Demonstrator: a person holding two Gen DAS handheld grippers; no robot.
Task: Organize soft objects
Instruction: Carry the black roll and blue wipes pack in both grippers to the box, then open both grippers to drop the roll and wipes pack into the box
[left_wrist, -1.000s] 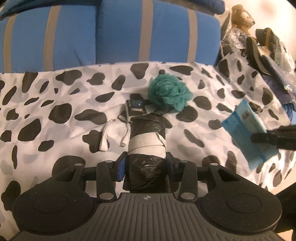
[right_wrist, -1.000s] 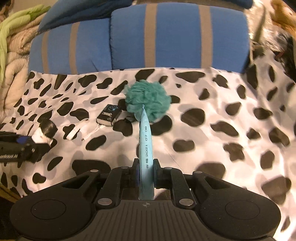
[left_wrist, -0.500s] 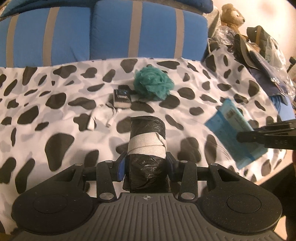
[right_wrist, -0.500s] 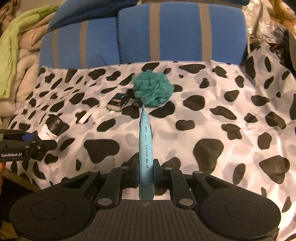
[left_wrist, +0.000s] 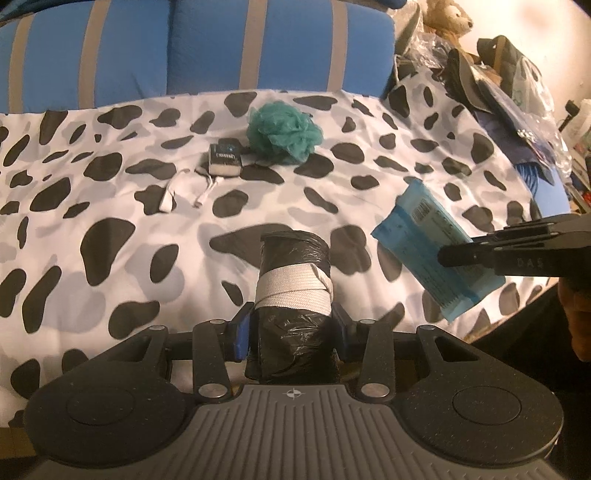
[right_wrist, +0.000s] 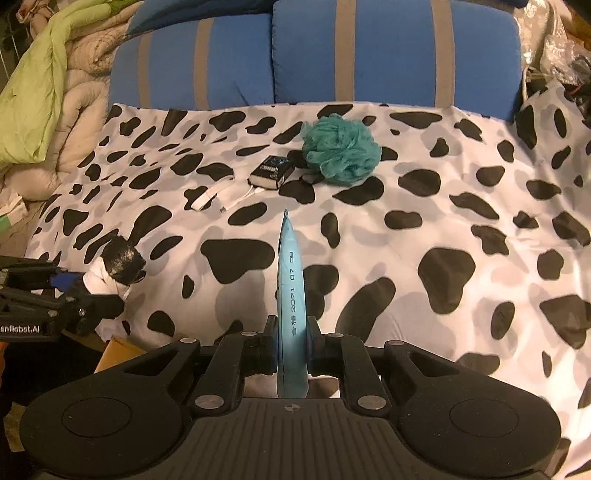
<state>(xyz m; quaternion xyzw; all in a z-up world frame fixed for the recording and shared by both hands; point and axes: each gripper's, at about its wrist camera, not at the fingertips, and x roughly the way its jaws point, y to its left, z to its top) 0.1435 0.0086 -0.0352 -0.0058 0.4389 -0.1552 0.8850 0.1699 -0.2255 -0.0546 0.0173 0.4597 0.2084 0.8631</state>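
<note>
A: What are we holding right now?

B: In our left hand-held gripper (left_wrist: 291, 328) we have a black plastic roll (left_wrist: 293, 295) with a pale band wrapped round its middle. The blue pads press on both its sides, and it sticks out forward above the cow-print sheet (left_wrist: 110, 206).

A: And our right?

B: Our right hand-held gripper (right_wrist: 291, 354) is closed narrow on a flat light-blue packet (right_wrist: 291, 295), seen edge-on in the right wrist view, with a printed date running along it. In the left wrist view we see the same packet (left_wrist: 424, 236) from its broad side, tilted, with a barcode label, held in the air over the near right part of the sheet.

A: What lies on the bed?

B: A teal bath pouf (left_wrist: 282, 133) sits near the back of the sheet, in front of the blue striped cushions (left_wrist: 258, 48). Just beside it on the left is a small dark box (left_wrist: 224, 159), and next to that a white cable (left_wrist: 184, 188) lies loose. None of these touches our grippers.

A: Anything round the edges?

B: In the left wrist view a teddy bear (left_wrist: 447, 18) sits among piled bags at the far right. In the right wrist view a green and beige quilt (right_wrist: 44, 92) is heaped at the left.
</note>
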